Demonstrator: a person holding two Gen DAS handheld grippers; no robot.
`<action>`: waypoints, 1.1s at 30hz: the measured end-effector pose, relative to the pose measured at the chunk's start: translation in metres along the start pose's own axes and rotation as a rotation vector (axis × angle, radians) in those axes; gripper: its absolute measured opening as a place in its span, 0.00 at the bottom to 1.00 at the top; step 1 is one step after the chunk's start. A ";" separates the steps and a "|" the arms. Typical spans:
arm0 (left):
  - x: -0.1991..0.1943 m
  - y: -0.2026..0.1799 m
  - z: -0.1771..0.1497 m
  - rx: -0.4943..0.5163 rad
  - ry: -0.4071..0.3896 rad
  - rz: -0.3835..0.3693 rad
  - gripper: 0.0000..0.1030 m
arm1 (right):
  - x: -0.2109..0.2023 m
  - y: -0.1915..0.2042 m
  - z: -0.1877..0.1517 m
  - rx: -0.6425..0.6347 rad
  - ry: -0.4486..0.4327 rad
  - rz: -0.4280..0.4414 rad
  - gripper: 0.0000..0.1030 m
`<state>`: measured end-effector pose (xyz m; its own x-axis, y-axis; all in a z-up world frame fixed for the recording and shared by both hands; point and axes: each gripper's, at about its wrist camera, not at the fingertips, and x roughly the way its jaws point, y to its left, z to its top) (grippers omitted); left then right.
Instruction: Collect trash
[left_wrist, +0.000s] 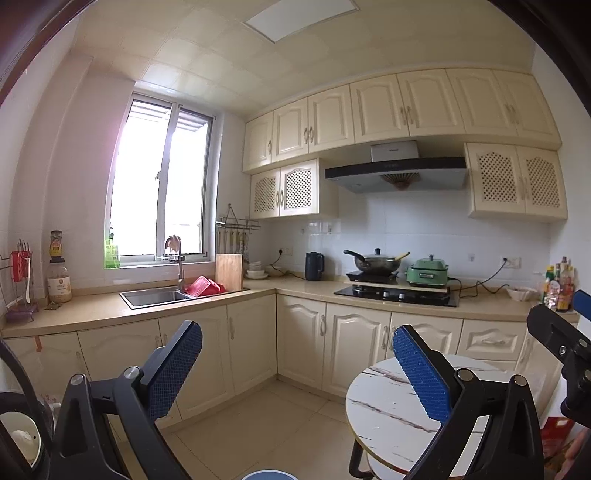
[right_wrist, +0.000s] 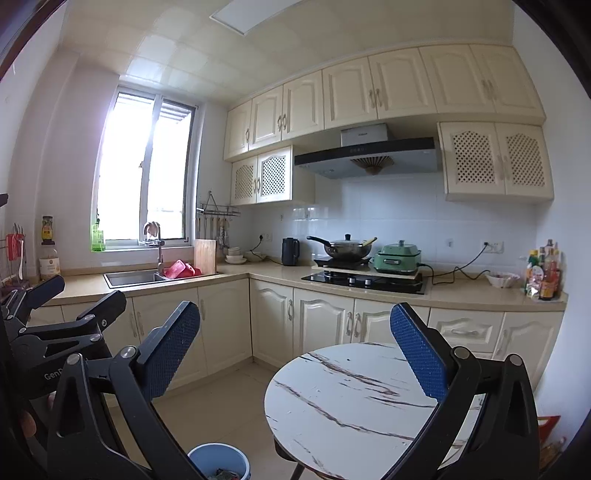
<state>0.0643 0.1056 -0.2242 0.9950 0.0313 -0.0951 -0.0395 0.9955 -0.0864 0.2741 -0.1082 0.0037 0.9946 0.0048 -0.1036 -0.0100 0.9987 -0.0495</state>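
Both grippers are held up in a kitchen, open, with nothing between their blue pads. My left gripper (left_wrist: 299, 369) hovers over the floor just left of a round white marble-look table (left_wrist: 384, 410). The right wrist view shows my right gripper (right_wrist: 295, 352) above that table's (right_wrist: 351, 398) near left edge. A blue trash bin (right_wrist: 218, 461) stands on the floor below, with some scraps inside; only its rim (left_wrist: 269, 474) shows in the left wrist view. The tabletop carries no trash. Each gripper shows in the other's view: left gripper (right_wrist: 74, 299), right gripper (left_wrist: 565, 314).
An L-shaped counter (right_wrist: 461, 295) runs along the far walls, with a sink (right_wrist: 135, 277), a red basket (right_wrist: 179, 268), a kettle (right_wrist: 290, 252), a hob with a pan (right_wrist: 345, 249), a green cooker (right_wrist: 397, 257) and sauce bottles (right_wrist: 545, 273). A red box (left_wrist: 556, 430) sits on the floor at right.
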 end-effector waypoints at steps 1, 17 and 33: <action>0.005 -0.003 0.006 0.000 -0.001 -0.001 0.99 | 0.001 -0.001 0.000 0.003 0.000 0.002 1.00; 0.016 0.006 0.051 0.015 -0.004 -0.012 0.99 | 0.002 0.001 -0.006 0.020 -0.029 0.023 1.00; 0.028 0.040 0.084 0.032 -0.001 -0.035 0.99 | 0.006 0.002 -0.009 0.020 -0.016 0.027 1.00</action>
<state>0.0981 0.1535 -0.1471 0.9958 -0.0037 -0.0912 -0.0016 0.9983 -0.0578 0.2788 -0.1067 -0.0059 0.9955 0.0324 -0.0889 -0.0349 0.9990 -0.0267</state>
